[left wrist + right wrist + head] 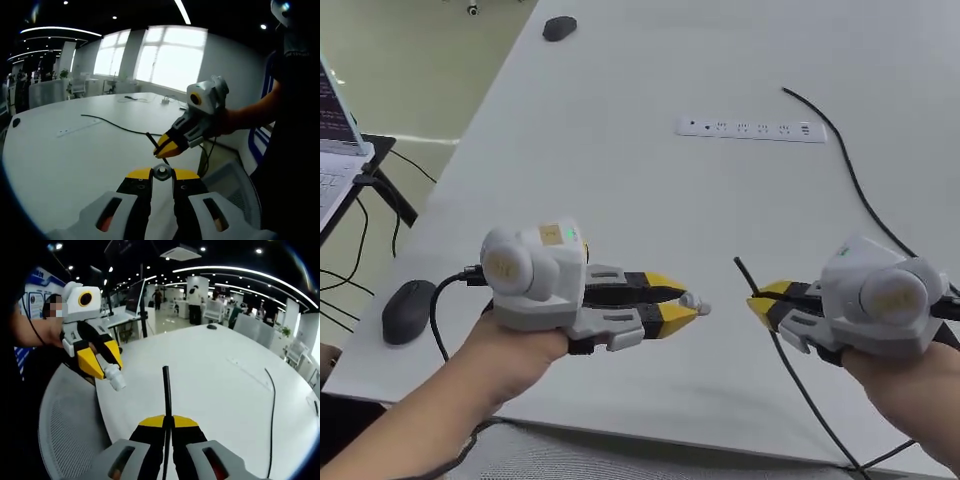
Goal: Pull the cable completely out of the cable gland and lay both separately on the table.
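Pale grey left gripper point(688, 303), matching right gripper point(758, 302), yellow-tipped black jaws, black lead point(460, 278) on left

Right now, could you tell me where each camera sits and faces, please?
Head view: on the headset, looking down at the table; left hand holds the left gripper, right hand the right gripper.
Left gripper view: faces the right gripper; own jaws clamp the cable gland.
Right gripper view: faces the left gripper; own jaws clamp the cable.
Shared: all show both grippers.

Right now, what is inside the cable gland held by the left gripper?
Nothing visible: the cable gland, held in the left gripper, is apart from the cable in the right gripper. Deeper, its bore is too dark to tell.
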Tool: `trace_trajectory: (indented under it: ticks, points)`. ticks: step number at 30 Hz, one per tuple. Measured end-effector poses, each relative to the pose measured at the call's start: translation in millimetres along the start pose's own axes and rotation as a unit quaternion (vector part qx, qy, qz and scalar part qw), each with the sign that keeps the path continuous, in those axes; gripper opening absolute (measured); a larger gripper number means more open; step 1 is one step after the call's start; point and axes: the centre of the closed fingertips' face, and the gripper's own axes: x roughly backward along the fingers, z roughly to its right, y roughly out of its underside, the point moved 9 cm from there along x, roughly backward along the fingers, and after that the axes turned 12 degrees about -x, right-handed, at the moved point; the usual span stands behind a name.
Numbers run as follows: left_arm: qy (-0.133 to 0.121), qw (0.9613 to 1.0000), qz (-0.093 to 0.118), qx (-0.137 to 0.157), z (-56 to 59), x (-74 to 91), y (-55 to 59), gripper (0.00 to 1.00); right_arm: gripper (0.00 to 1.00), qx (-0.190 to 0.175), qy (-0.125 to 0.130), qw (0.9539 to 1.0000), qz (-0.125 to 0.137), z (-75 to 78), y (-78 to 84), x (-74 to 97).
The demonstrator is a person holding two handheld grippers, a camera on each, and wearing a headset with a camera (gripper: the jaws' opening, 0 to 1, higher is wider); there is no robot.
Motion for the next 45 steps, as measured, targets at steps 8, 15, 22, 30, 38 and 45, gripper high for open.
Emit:
trace_trajectory:
  ticks: [8, 15, 22, 30, 38, 45]
  points:
    - [0.005, 0.9999, 0.016, -0.001, -5.8, 19.3, 19.6, 0.15, 0.0, 0.004, 0.008, 0.9999, -0.013, -2.1, -17.7, -24.7]
    - [0.017, 0.9998, 0.004, 0.0, -15.8, 31.4, 42.5, 0.15, 0.0, 0.012, 0.02, 0.9995, -0.022, -1.5, -30.6, -49.2]
    - [0.026, 0.9993, 0.006, 0.027, -28.0, 41.7, 62.5, 0.15, 0.0, 0.014, 0.025, 0.9992, -0.028, -2.2, -37.5, -71.4]
    - [0.03, 0.9992, -0.001, 0.026, -40.4, 49.3, 82.9, 0.15, 0.0, 0.001, 0.027, 0.9994, -0.023, -15.1, -52.4, -92.8]
    - [0.04, 0.9988, -0.017, 0.023, -42.8, 60.9, 108.3, 0.15, 0.0, 0.015, 0.023, 0.999, -0.035, -34.9, -56.0, -116.0]
    - [0.048, 0.9978, -0.026, 0.037, -45.2, 69.6, 131.6, 0.15, 0.0, 0.06, -0.004, 0.9971, -0.045, -60.0, -57.8, -153.3]
